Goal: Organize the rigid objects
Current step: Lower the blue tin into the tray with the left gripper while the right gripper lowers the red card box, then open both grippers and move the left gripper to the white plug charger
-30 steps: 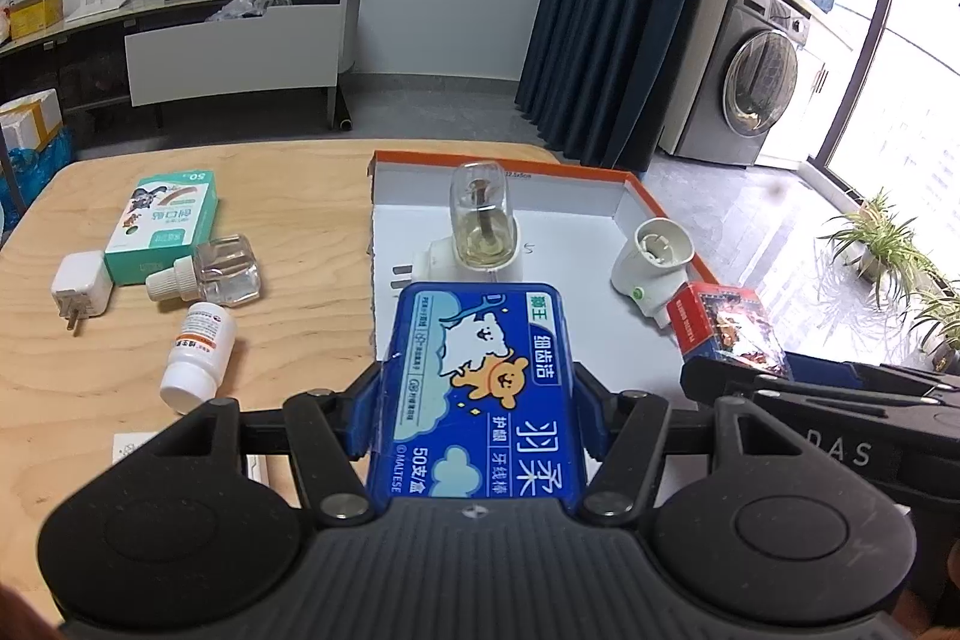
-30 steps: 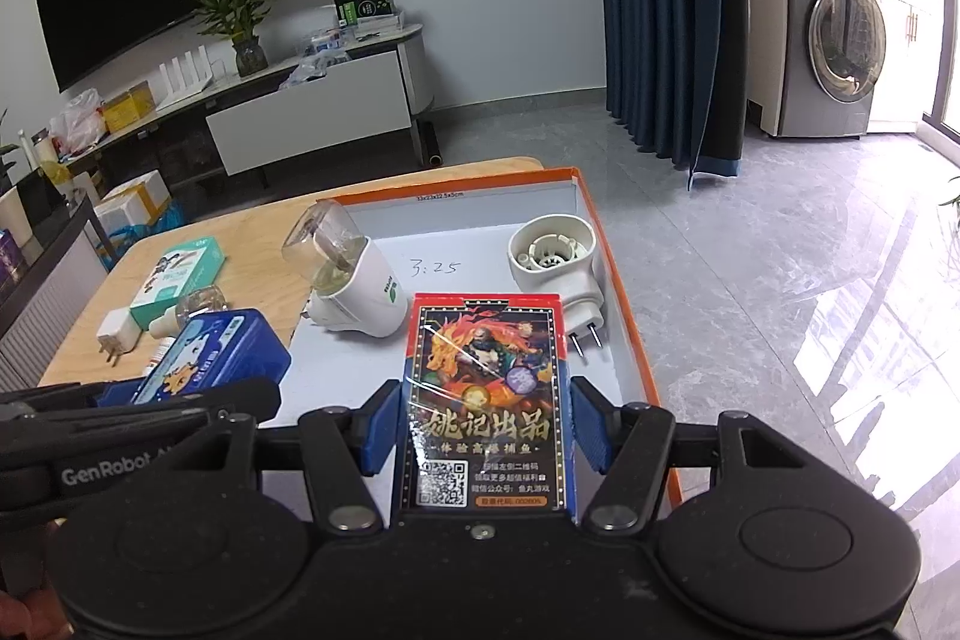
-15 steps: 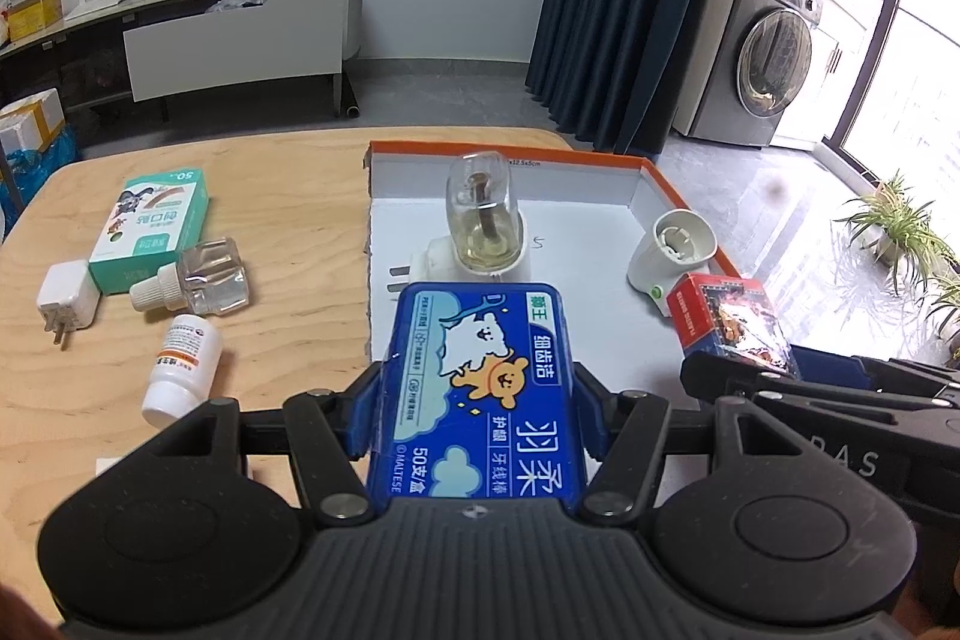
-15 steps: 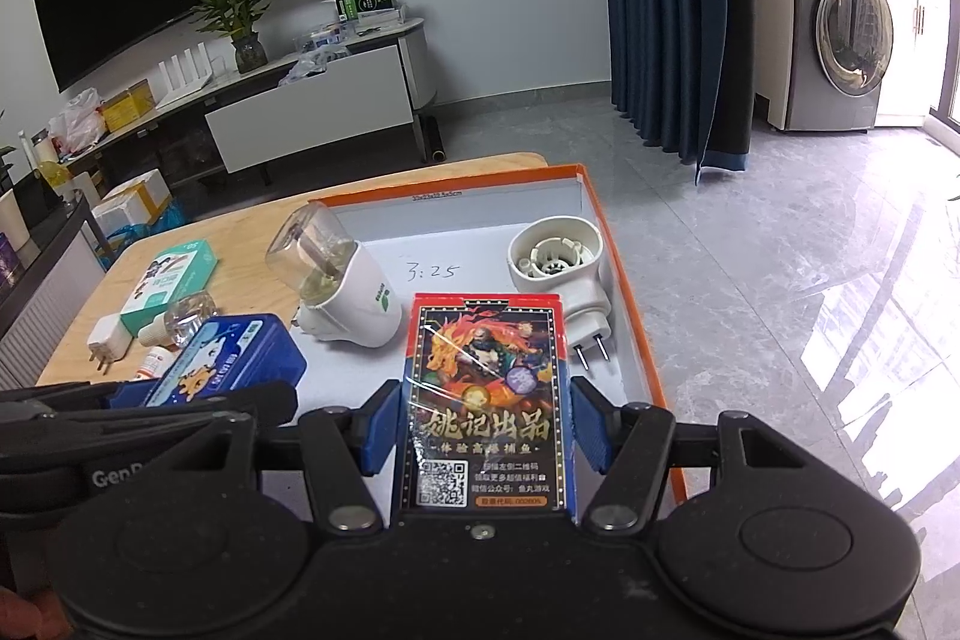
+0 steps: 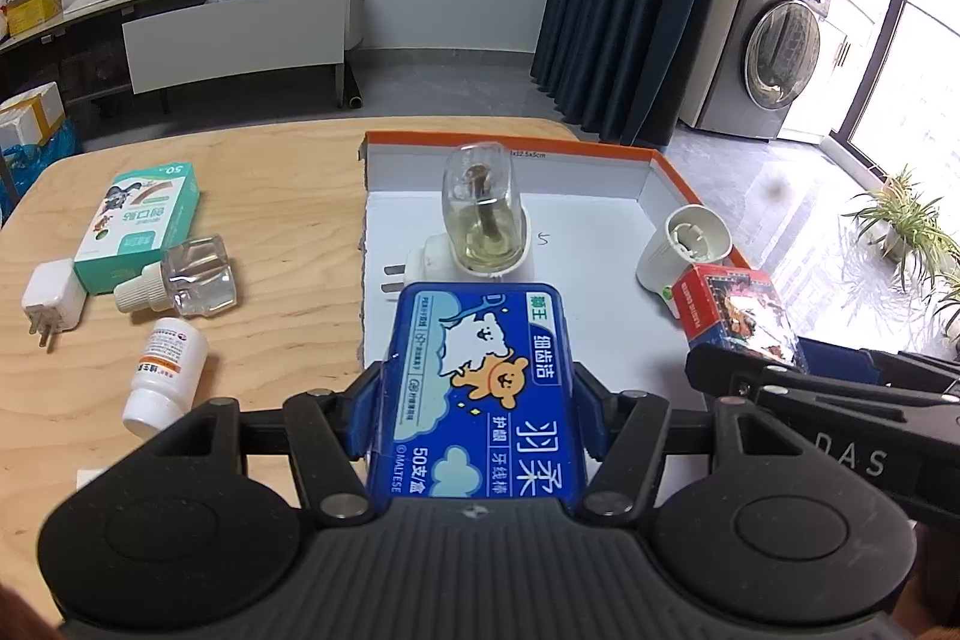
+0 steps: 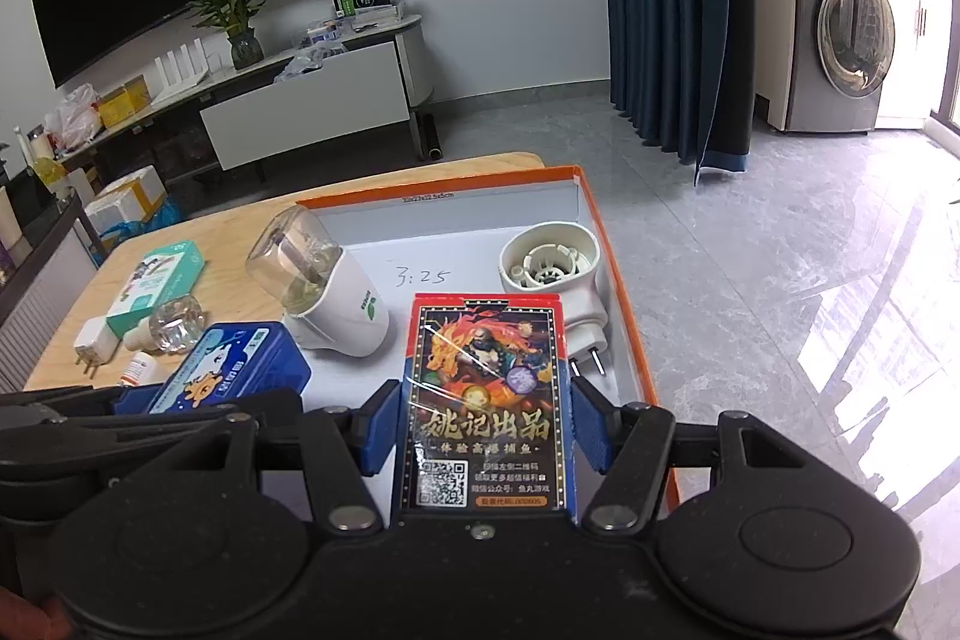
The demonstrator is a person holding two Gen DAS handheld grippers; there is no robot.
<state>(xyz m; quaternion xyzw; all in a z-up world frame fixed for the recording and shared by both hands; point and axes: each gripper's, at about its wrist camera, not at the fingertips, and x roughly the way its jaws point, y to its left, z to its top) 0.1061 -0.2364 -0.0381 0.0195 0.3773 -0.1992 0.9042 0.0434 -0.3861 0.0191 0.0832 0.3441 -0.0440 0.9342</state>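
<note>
1. While both tools hover over the orange-rimmed tray (image 5: 660,160) mid-frame, your left tool (image 5: 477,400) is clenched on the blue floss box (image 5: 480,388), lower centre
2. Your right tool (image 6: 483,430) grips the red card box (image 6: 486,400) by its long sides, bottom centre
3. Both boxes look light and stiff; the card box's film wrap may be slippery, so hold the flat sides
4. Both tools point level toward the tray's far wall, side by side, near the two white plug-in vaporizers (image 5: 480,244)
</note>
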